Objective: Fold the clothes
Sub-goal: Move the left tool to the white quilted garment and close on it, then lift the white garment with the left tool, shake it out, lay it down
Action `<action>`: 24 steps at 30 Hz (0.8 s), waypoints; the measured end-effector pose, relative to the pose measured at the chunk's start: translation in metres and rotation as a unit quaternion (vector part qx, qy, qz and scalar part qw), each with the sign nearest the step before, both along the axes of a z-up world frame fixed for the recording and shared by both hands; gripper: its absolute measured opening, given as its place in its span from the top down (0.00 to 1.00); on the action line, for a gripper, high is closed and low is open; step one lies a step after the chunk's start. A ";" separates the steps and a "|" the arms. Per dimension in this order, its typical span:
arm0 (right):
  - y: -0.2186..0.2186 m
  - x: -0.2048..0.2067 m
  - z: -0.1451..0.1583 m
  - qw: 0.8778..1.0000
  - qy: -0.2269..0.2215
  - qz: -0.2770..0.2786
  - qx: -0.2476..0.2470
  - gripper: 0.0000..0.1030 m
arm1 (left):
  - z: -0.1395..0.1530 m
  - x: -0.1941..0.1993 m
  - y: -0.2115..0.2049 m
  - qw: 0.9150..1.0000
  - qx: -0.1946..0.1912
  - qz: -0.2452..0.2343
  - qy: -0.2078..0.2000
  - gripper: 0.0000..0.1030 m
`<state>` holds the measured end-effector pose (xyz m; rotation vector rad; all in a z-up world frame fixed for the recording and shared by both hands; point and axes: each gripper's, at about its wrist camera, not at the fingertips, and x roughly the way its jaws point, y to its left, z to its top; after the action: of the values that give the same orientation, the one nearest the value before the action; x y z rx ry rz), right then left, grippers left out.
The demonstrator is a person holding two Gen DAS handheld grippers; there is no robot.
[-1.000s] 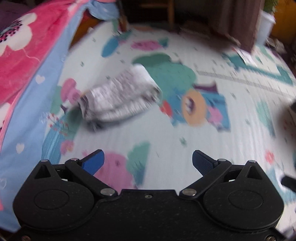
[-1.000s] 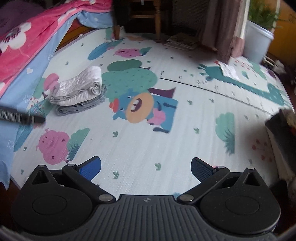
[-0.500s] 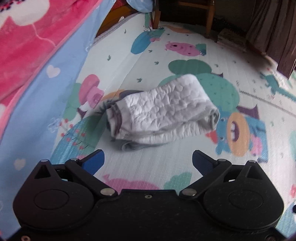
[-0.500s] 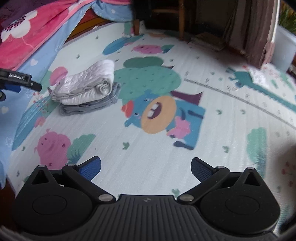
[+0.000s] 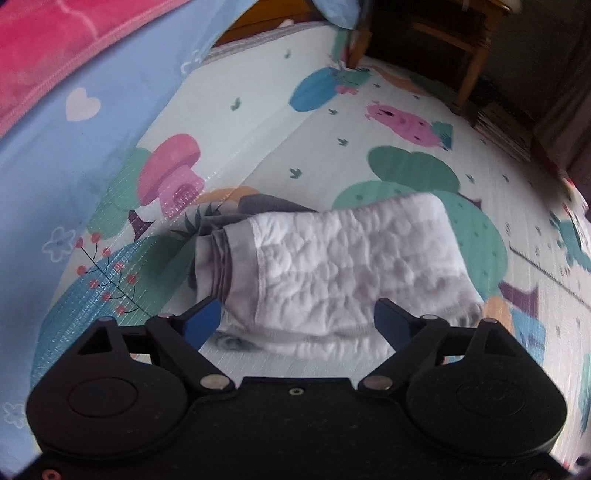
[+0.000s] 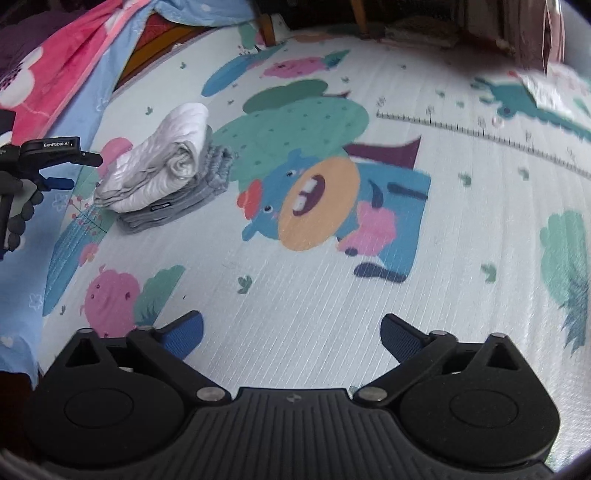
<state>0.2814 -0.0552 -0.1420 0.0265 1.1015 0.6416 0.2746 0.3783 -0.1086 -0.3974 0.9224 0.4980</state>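
Note:
A folded white quilted garment (image 5: 340,273) lies on top of a folded grey garment (image 5: 266,205) on the cartoon play mat (image 5: 258,122). My left gripper (image 5: 297,321) is open and empty, its blue fingertips just in front of the stack's near edge. In the right wrist view the same white garment (image 6: 162,162) and the grey one (image 6: 177,206) under it sit at the left. My left gripper (image 6: 62,171) shows there beside the stack. My right gripper (image 6: 291,332) is open and empty over the bare mat, well away from the stack.
A pink and blue blanket (image 5: 55,92) hangs along the left edge of the mat. Wooden chair legs (image 5: 469,74) and a dark curtain (image 6: 532,33) stand at the back. The mat (image 6: 332,295) spreads to the right.
My left gripper has moved in close to the folded stack, which now fills its view. My right gripper has drifted a little nearer and lower. Both stay open.

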 end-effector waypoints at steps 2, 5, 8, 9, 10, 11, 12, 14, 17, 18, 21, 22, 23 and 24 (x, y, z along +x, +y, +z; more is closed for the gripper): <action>0.000 0.004 -0.005 1.000 0.004 0.005 0.002 0.19 | -0.008 0.003 0.007 1.000 -0.013 0.012 -0.002 0.22; -0.002 0.007 -0.011 1.000 0.010 0.007 0.008 0.19 | -0.023 0.008 0.009 1.000 -0.014 0.013 0.010 0.29; -0.004 0.007 -0.018 1.000 0.019 0.007 0.004 0.19 | -0.036 0.014 0.009 0.999 -0.011 0.010 0.035 0.52; -0.004 0.007 -0.020 1.000 0.021 0.007 0.003 0.19 | -0.040 0.016 0.008 0.999 -0.005 0.007 0.049 0.60; -0.005 0.006 -0.021 1.000 0.023 0.006 0.001 0.19 | -0.042 0.017 0.006 0.998 0.000 0.004 0.058 0.77; -0.006 0.006 -0.022 1.000 0.024 0.005 -0.003 0.19 | -0.042 0.019 0.003 0.998 0.009 -0.006 0.068 0.92; -0.007 0.005 -0.022 1.000 0.024 0.002 -0.004 0.19 | -0.039 0.022 -0.002 0.997 0.019 -0.021 0.074 0.95; -0.010 0.004 -0.019 1.000 0.026 -0.003 -0.007 0.19 | -0.024 0.025 -0.011 0.996 0.040 -0.045 0.066 0.98; -0.016 0.001 -0.002 1.000 0.015 -0.005 -0.013 0.19 | 0.011 0.025 -0.025 0.996 0.046 -0.073 0.037 0.99; -0.018 -0.001 0.007 1.000 0.010 -0.006 -0.015 0.19 | 0.024 0.023 -0.033 0.995 0.048 -0.084 0.027 0.99; -0.026 -0.009 0.035 1.000 -0.007 -0.006 -0.023 0.18 | 0.072 0.014 -0.058 0.991 0.053 -0.126 -0.011 0.99; -0.029 -0.013 0.047 0.999 -0.016 -0.006 -0.028 0.17 | 0.089 0.009 -0.064 0.990 0.054 -0.130 -0.030 0.99; -0.032 -0.017 0.058 0.999 -0.023 -0.007 -0.032 0.17 | 0.107 0.004 -0.071 0.988 0.048 -0.138 -0.049 0.99; -0.036 -0.021 0.069 0.999 -0.030 -0.008 -0.034 0.15 | 0.126 -0.002 -0.080 0.986 0.045 -0.145 -0.069 0.99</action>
<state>0.2602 -0.0914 -0.0727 -0.0427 1.0631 0.5854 0.2731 0.2985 0.0172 -0.2070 0.8041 0.2407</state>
